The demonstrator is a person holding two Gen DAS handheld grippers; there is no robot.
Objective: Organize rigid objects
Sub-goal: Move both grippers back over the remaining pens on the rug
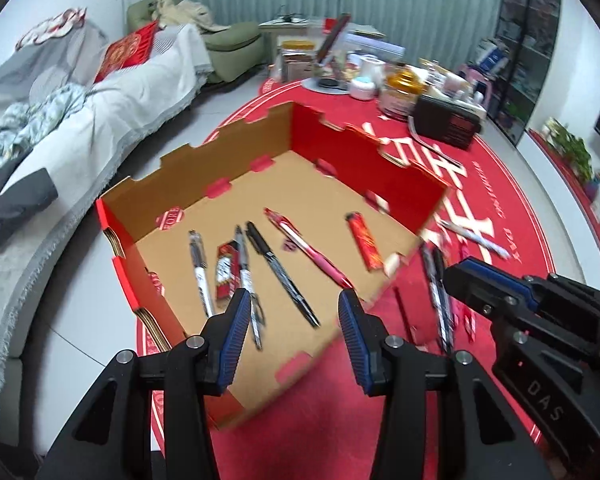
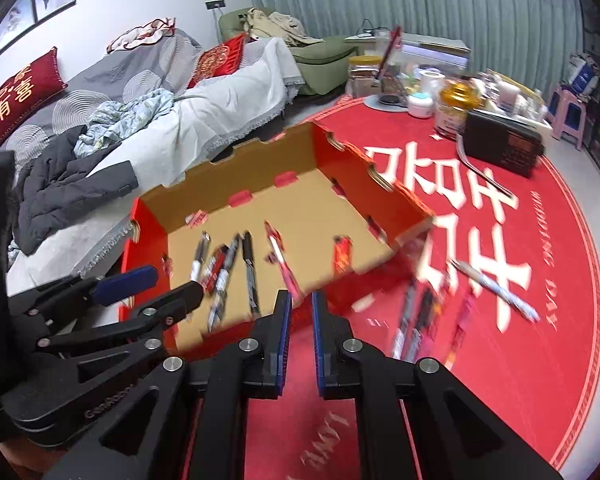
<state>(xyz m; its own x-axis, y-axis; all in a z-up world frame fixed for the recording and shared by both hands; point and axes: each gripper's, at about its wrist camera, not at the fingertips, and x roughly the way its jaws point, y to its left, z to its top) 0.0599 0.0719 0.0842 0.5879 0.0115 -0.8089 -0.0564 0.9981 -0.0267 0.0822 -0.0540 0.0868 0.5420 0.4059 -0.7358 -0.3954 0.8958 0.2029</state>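
Red carpet spreads under a shallow cardboard tray, which already holds several pens and two lighters. Loose pens lie outside it on the carpet, just beyond the tray's right wall, their long axes running roughly away from both cameras. They sit to the right of the left gripper, whose jaws stand partly apart and empty above the tray. Closer to them is the right gripper, nearly closed with nothing between its pads, so it is probably better placed to fetch one.
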